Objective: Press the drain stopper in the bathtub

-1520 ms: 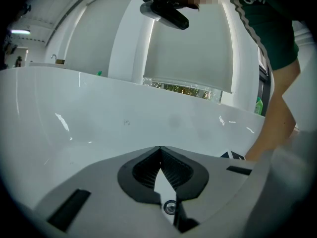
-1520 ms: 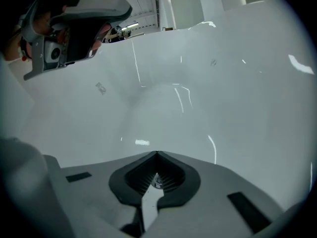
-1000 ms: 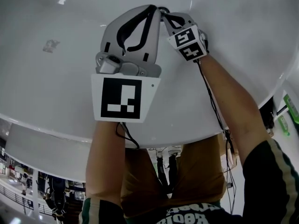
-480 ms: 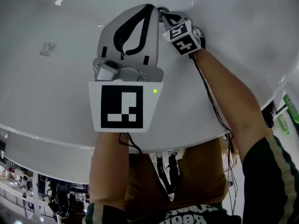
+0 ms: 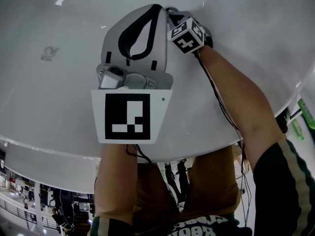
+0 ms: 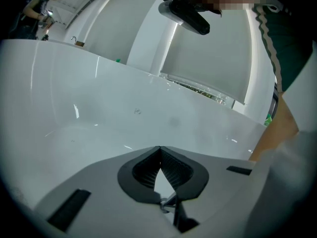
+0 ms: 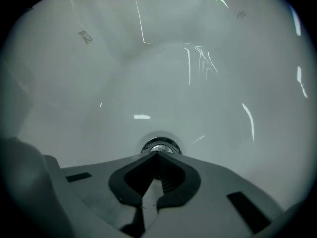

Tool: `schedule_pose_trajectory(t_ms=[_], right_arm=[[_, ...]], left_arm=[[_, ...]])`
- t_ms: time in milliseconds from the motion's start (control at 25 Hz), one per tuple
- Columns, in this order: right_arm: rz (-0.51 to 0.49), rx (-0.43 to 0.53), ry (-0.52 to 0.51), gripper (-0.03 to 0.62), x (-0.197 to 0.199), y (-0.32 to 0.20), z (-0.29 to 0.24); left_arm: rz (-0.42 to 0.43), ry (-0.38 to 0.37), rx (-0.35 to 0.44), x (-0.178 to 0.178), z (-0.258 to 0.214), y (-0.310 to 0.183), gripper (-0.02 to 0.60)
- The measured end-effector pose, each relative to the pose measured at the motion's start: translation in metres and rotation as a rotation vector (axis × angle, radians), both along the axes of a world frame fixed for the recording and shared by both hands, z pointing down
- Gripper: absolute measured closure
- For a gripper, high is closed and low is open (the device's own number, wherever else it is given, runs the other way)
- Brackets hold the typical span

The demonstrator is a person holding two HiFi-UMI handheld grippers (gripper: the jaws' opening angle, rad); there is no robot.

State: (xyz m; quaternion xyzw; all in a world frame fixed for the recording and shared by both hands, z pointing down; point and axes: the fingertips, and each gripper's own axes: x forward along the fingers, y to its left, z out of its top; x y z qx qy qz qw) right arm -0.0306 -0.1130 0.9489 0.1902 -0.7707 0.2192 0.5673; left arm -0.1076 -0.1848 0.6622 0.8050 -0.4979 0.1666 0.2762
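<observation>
Right claw (image 7: 156, 154) closed, tips at drain stopper (image 7: 159, 146) | left claw (image 6: 159, 149) closed

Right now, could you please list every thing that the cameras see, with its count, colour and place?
bathtub: one, white, fills every view.
drain stopper: one, chrome, on the tub floor just beyond the right gripper's tips; contact unclear.
grey mark: one, on the tub wall, left in the head view.
green containers: two, outside the tub, right edge of the head view.
cable: one, black, along the right forearm.
left gripper: one, grey and black, shut, empty.
right gripper: one, grey and black, shut, empty.
forearms: two, bare, reaching into the tub.
</observation>
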Motion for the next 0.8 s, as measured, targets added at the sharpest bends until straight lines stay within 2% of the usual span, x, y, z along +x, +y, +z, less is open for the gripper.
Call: schedule_pose_trajectory(t_ms=[200,320,440,480,640,800], right_arm=[[0.075,-0.040,0.004,0.583,0.0041,0.0063,0.0058],[0.068,-0.022,0.006,0.583,0.0050,0.0070,0.0062],[0.110,-0.037,0.021,0.582,0.0054,0.0052,0.0079],[0.098,-0.041,0.029,0.582,0.0051,0.0053,0.0079],[-0.056,-0.010,0.050,0.582,0.0016,0.0057,0.0080],[-0.092,-0.033,0.070,0.582,0.0003,0.0066,0.0102]], left_arm=[[0.001,0.011,-0.010,0.0008,0.0021,0.0017,0.574],[-0.004,0.011,-0.016,0.0008,0.0037,0.0021,0.574],[-0.014,-0.003,0.001,-0.0027,0.0009,-0.0004,0.574],[-0.014,-0.007,0.008,-0.0036,-0.0003,-0.0011,0.574],[0.031,-0.060,0.044,0.0022,-0.0009,-0.0022,0.574],[0.035,-0.042,0.018,0.0054,0.0018,0.0012,0.574]])
